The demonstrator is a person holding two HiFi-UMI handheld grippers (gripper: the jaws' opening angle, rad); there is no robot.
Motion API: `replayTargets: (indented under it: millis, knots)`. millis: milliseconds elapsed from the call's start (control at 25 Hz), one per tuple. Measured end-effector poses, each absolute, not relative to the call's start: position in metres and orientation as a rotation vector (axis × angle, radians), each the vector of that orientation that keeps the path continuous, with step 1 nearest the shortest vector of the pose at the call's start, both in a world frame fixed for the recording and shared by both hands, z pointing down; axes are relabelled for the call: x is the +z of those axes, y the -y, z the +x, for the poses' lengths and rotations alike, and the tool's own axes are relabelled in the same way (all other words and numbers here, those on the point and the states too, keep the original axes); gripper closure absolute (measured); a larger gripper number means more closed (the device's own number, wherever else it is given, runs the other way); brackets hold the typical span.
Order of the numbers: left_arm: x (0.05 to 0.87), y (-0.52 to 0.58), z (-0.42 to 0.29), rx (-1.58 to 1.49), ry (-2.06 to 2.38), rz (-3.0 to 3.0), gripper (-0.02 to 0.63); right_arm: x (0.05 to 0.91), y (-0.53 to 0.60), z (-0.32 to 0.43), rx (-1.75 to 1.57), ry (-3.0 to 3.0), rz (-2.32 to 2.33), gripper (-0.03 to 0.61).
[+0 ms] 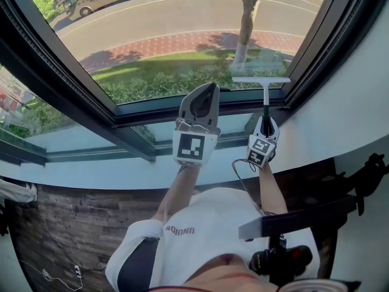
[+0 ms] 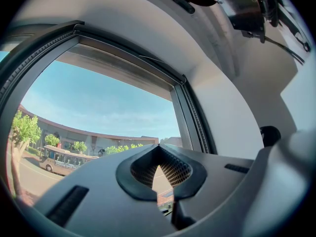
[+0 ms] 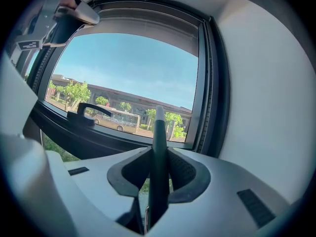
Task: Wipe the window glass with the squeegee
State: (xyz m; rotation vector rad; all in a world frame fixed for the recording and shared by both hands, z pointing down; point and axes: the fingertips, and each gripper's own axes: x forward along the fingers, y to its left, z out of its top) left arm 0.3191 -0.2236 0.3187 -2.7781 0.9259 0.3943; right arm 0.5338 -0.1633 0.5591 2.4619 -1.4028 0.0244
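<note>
My right hand-held gripper (image 1: 265,123) clamps the squeegee (image 1: 262,80) handle, with the blade low on the window glass (image 1: 182,35) near its right corner. I should press the blade flat and evenly. The left hand-held gripper (image 1: 202,102) is closed on nothing, just beside.

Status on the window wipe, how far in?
Done: the squeegee is picked up, with the right gripper shut on its handle. In hand: the blade sits low at the right of the window glass, near the bottom frame; contact can't be confirmed. The left gripper is shut, empty and raised alongside. Left: no streaks or wet marks show, so the wiped area can't be judged.
</note>
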Motion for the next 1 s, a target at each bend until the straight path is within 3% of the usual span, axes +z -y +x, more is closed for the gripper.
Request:
replayTargets:
  millis: [1000]
  knots:
    - [0.322, 0.226, 0.322, 0.393, -0.934, -2.791, 0.618, 0.601, 0.155, 0.54, 0.14, 1.383, 2.397, 0.486]
